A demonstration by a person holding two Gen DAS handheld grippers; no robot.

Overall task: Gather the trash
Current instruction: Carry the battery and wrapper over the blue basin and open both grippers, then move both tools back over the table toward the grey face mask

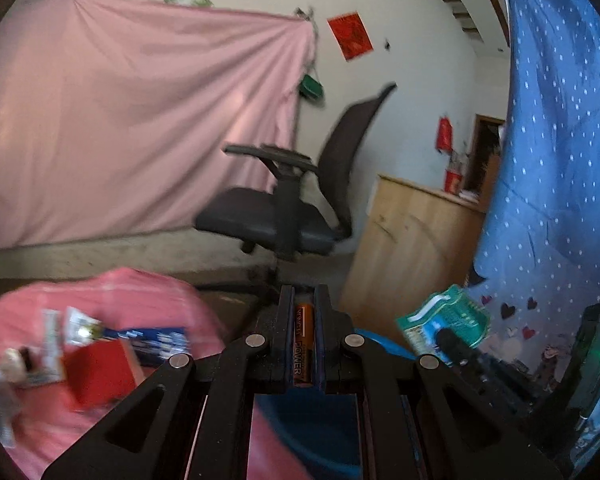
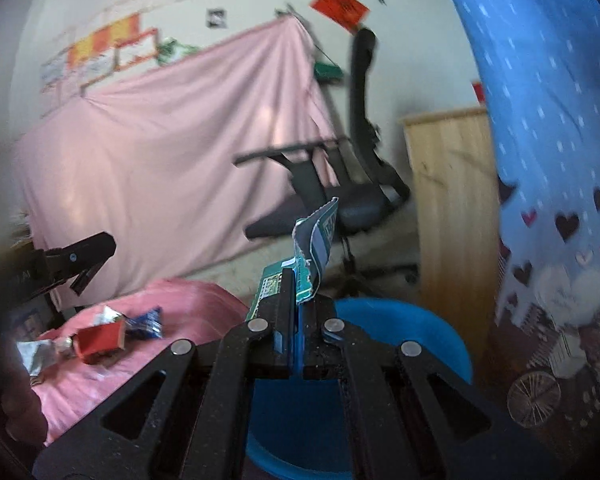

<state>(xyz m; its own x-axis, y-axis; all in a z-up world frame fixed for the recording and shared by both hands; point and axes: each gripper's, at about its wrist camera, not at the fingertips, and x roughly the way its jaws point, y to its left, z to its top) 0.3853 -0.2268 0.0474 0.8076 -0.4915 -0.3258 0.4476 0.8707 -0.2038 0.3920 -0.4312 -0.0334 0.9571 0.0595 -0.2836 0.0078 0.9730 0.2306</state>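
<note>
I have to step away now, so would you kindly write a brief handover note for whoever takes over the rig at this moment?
Left hand-held gripper: shut on an orange battery.
Right hand-held gripper: shut on a torn green wrapper.
Blue bin: below both, just ahead.
Done: two pieces picked up, neither dropped in yet.
Left: a red box, a blue wrapper and silver foil wrappers lie on the pink cloth.

This looks like a room in a home, used also as a simple office. A black office chair [image 1: 296, 200] stands by a wooden cabinet [image 1: 412, 240]. A pink sheet [image 1: 132, 120] hangs on the white wall, with red paper decorations [image 1: 350, 34] above it.
</note>
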